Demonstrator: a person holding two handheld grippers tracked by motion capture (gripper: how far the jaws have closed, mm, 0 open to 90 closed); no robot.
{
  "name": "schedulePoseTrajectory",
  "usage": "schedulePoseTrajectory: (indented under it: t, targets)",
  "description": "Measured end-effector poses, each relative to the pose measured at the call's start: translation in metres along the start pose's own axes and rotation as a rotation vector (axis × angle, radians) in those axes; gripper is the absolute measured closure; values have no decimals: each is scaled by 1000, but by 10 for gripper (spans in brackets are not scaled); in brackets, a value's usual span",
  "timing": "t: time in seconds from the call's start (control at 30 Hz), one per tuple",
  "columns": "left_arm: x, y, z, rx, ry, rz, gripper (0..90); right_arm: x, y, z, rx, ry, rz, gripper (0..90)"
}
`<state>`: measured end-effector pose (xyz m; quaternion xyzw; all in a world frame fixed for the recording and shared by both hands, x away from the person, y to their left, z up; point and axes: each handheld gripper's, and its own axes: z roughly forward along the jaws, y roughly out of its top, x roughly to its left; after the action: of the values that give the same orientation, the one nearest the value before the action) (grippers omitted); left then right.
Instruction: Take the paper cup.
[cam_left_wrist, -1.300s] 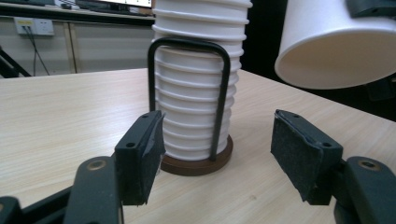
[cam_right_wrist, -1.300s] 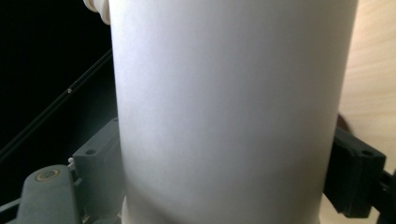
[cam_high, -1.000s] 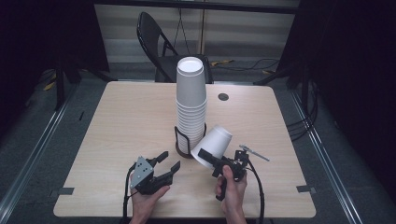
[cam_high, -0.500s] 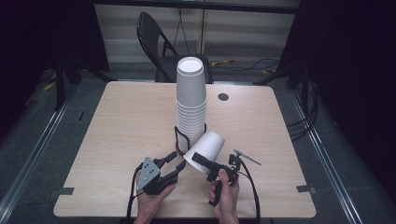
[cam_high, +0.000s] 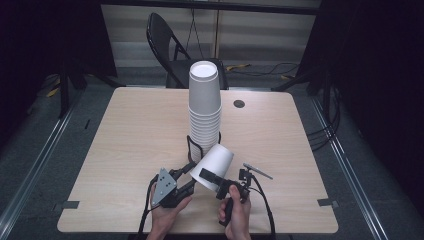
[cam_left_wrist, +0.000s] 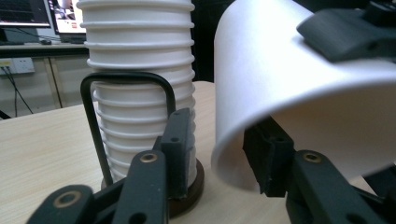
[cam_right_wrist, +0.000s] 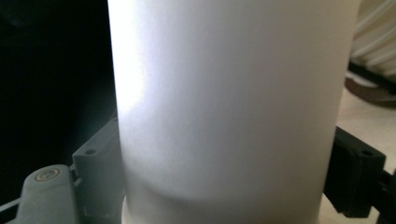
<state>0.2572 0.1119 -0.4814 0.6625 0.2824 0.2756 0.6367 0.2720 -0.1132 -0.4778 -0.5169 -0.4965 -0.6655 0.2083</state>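
Dark room, wood desk (cam_high: 125, 150). Right hand-held gripper (cam_high: 220, 181) clamps loose cup (cam_high: 214, 164); left hand-held gripper (cam_high: 187, 175) closing round its rim, not gripping yet. Next: handover, gentle squeeze.

White paper cup (cam_high: 214, 165), plain, smooth wall, no print. Held off table, tipped on side: closed base up-right toward stack, open rim low-left. Sits near table's front edge, just in front of stack base. Right gripper's fingers (cam_right_wrist: 355, 177) clamp wall on both sides; wall slightly dented at grip. Rim (cam_left_wrist: 229, 116) w/ one finger (cam_left_wrist: 273, 158) of left gripper inside mouth, other finger outside, beside stack. Stack (cam_high: 204, 107): tall column of same white cups, upside down, upright, table centre, ribbed rims at lower part.
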Motion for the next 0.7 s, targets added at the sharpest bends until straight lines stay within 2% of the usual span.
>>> schedulePoseTrajectory:
  t: [0.2, 0.37, 0.43, 0.53, 0.7]
  targets:
    - [0, -1, 4, -10, 21, -11, 724, 1, -3, 4, 32, 1, -5, 152]
    - [-1, 0, 4, -14, 11, -19, 823, 2, -6, 7, 52, -7, -14, 138]
    - [-1, 1, 4, -17, 8, -17, 831, 2, -6, 8, 50, -11, -27, 127]
    - [0, 1, 4, -8, -4, -36, 843, 2, -5, 8, 52, -4, -29, 117]
    - [1, 0, 2, -2, -17, -42, 855, 2, -4, 5, 19, -12, -40, 117]
